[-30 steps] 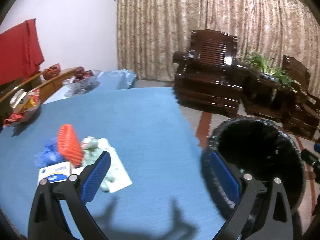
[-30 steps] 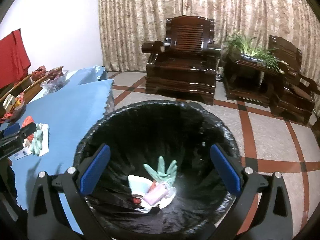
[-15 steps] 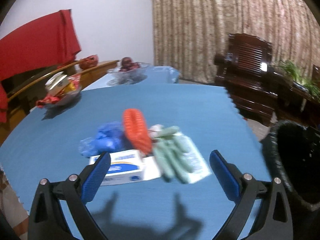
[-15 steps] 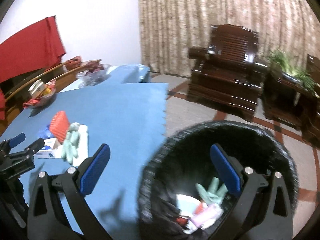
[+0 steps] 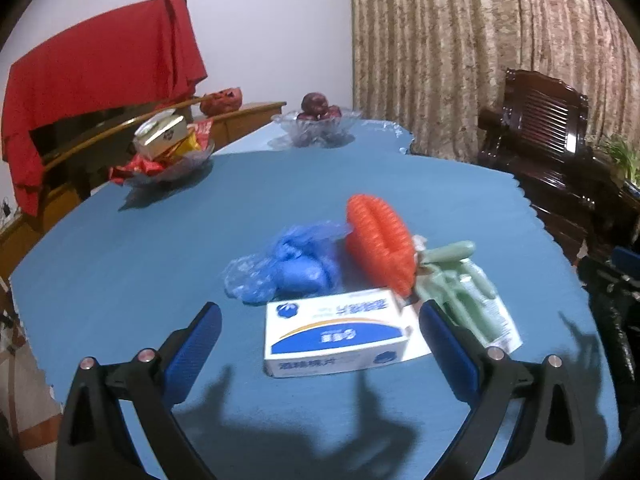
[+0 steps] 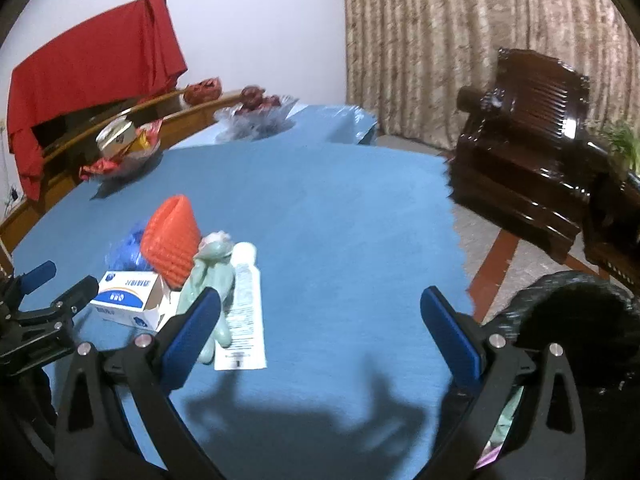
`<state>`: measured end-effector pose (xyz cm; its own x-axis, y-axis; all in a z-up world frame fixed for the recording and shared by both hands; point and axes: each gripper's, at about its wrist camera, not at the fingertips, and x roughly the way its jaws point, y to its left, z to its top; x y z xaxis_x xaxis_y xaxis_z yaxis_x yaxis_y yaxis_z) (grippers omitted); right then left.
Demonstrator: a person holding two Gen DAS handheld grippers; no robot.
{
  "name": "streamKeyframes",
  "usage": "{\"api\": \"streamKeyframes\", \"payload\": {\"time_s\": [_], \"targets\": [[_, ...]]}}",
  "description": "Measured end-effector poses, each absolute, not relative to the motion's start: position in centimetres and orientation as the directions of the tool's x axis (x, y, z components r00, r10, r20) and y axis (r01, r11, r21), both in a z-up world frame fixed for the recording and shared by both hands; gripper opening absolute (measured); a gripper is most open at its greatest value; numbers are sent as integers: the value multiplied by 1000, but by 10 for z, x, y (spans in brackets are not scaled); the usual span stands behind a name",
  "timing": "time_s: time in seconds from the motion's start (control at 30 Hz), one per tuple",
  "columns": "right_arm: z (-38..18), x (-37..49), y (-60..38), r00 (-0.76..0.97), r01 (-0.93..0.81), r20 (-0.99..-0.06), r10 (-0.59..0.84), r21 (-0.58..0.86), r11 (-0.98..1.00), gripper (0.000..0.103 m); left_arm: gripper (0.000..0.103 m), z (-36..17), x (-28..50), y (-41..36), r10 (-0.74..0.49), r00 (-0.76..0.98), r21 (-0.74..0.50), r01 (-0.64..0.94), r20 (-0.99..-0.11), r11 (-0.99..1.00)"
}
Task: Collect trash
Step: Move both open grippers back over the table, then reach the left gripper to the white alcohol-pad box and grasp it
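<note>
A pile of trash lies on the blue table (image 5: 168, 248): a white and blue box (image 5: 336, 330), crumpled blue plastic (image 5: 288, 268), an orange foam net (image 5: 380, 240) and a pale green glove (image 5: 452, 276) on a white wrapper. My left gripper (image 5: 320, 344) is open and empty, its jaws either side of the box, just short of it. My right gripper (image 6: 320, 328) is open and empty over the table, right of the glove (image 6: 212, 276) and wrapper (image 6: 244, 316). The black-lined bin (image 6: 576, 320) stands at the lower right.
Two glass bowls stand at the table's far side, one with snacks (image 5: 168, 152) and one with fruit (image 5: 316, 120). A red cloth (image 5: 96, 80) hangs over a wooden bench. Dark wooden armchairs (image 6: 532, 120) stand by the curtain on the right.
Both grippers have swung left, away from the bin, toward the trash pile. The left one has closed in on the box. Both stayed open.
</note>
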<state>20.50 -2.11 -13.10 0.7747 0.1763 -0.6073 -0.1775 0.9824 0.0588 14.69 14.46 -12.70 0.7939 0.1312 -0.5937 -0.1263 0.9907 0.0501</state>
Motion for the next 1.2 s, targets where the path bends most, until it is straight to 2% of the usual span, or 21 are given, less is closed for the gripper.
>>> {"api": "streamKeyframes", "payload": {"time_s": [0.3, 0.63, 0.77, 0.93, 1.13, 1.2], "targets": [[-154, 212, -11, 742, -173, -651, 158, 41, 984, 97, 97, -152, 162, 139, 98, 760, 9, -120, -642, 993], [-163, 215, -17, 730, -166, -666, 157, 50, 985, 97, 96, -170, 176, 133, 101, 723, 16, -124, -683, 992], [-166, 214, -16, 724, -168, -671, 159, 53, 984, 97, 96, -168, 171, 129, 43, 720, -21, -80, -693, 997], [-166, 212, -18, 729, -162, -667, 153, 50, 986, 97, 95, -167, 159, 117, -87, 705, -108, 15, -704, 994], [-163, 208, -26, 733, -145, -665, 140, 48, 988, 97, 96, -162, 154, 131, 39, 723, -11, -65, -690, 998], [-164, 207, -26, 733, -143, -666, 139, 48, 989, 97, 96, -165, 159, 144, 54, 711, -23, -98, -701, 995]]}}
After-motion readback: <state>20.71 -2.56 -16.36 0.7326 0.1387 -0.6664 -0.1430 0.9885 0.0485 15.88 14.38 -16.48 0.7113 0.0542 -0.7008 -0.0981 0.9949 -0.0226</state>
